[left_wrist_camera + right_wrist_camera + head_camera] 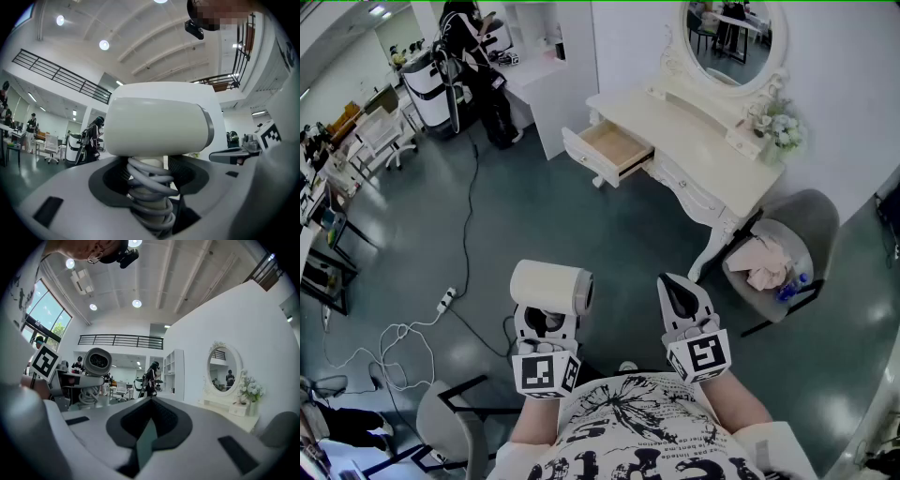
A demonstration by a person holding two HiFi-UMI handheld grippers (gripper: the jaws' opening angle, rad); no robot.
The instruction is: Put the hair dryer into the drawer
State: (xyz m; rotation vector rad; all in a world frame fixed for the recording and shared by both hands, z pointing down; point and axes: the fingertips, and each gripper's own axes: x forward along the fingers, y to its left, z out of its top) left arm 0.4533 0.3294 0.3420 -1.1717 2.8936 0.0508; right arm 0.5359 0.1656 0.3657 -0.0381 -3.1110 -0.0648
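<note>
Hair dryer (551, 286) stands upright in the left gripper (546, 323), whose jaws pinch its handle, wound with cord (150, 187). It is well apart from the open drawer (619, 145) at the left end of the dressing table's (675, 117) front edge. It looks rigid, smooth and top-heavy, so the handle suits. Right gripper (677, 292) is pressed together, empty.

the hair dryer (551, 286) sits in the left gripper (546, 323), its handle between the jaws; the right gripper (678, 287) is beside it on the right, apart from it; well ahead and to the right a dressing table (675, 112) stands against the wall, its drawer (609, 150) pulled out on the left side; a mirror (733, 37) and flowers (780, 127) stand on the table; a chair (811, 220) stands right of the table, a cloth (764, 262) on its seat; a power strip (445, 300) lies on the floor to the left.
</note>
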